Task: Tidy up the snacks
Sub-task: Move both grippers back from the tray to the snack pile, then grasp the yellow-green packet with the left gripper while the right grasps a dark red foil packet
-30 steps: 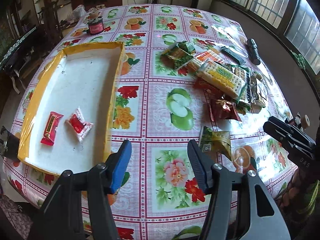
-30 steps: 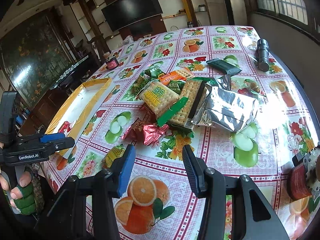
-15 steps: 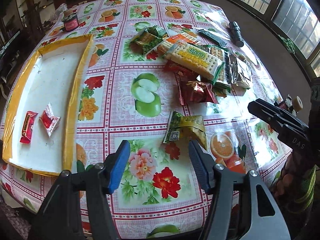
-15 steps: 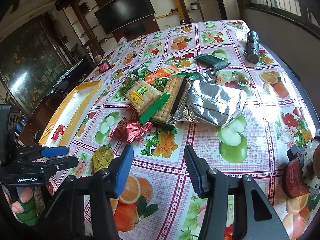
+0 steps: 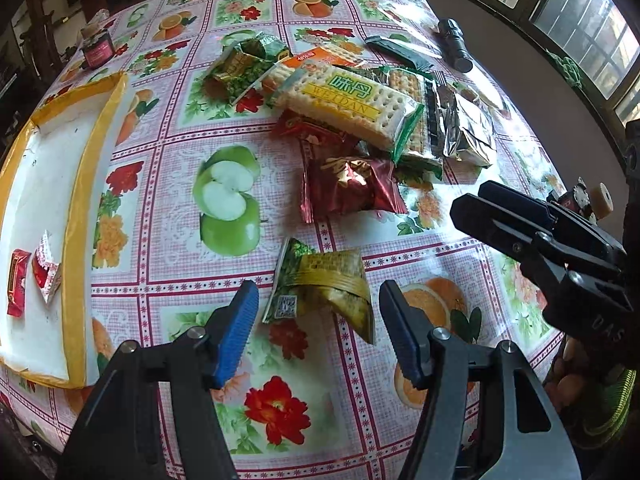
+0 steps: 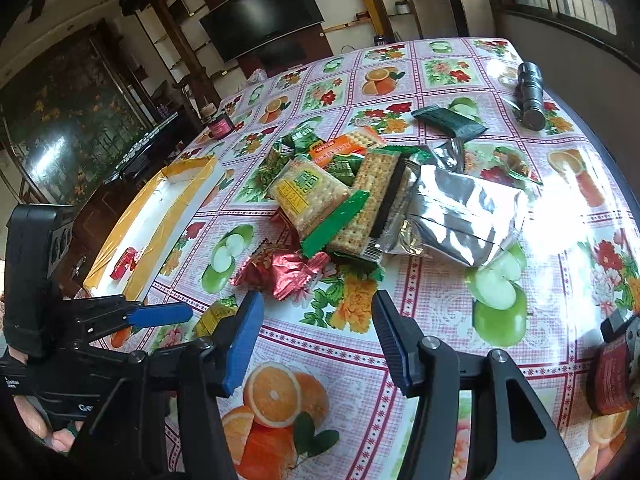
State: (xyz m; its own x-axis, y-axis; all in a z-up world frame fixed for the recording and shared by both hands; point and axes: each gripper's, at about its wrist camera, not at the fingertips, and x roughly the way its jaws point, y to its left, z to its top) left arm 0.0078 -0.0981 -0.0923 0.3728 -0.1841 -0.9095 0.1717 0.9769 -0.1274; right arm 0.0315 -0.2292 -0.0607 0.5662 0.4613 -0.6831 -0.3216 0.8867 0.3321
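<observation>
My left gripper (image 5: 316, 330) is open, its blue pads either side of a green-and-gold snack packet (image 5: 320, 284) lying flat on the tablecloth, not touching it. A dark red foil packet (image 5: 350, 190) lies just beyond, then a pile of cracker packs (image 5: 352, 100) and a silver bag (image 5: 464, 128). My right gripper (image 6: 316, 340) is open and empty, low over the table, short of the red foil packet (image 6: 284, 272). The white tray with yellow rim (image 5: 76, 208) at left holds two small red sweets (image 5: 32, 276).
A black torch (image 5: 454, 44) and a dark flat packet (image 5: 400, 52) lie at the far right. A small red jar (image 5: 96, 46) stands at the far left. A dark red jar (image 6: 612, 376) sits by the table's near right edge. The round table drops off close behind.
My left gripper has swung right from the tray and moved in over the green-and-gold packet. My right gripper has moved slightly closer to the pile.
</observation>
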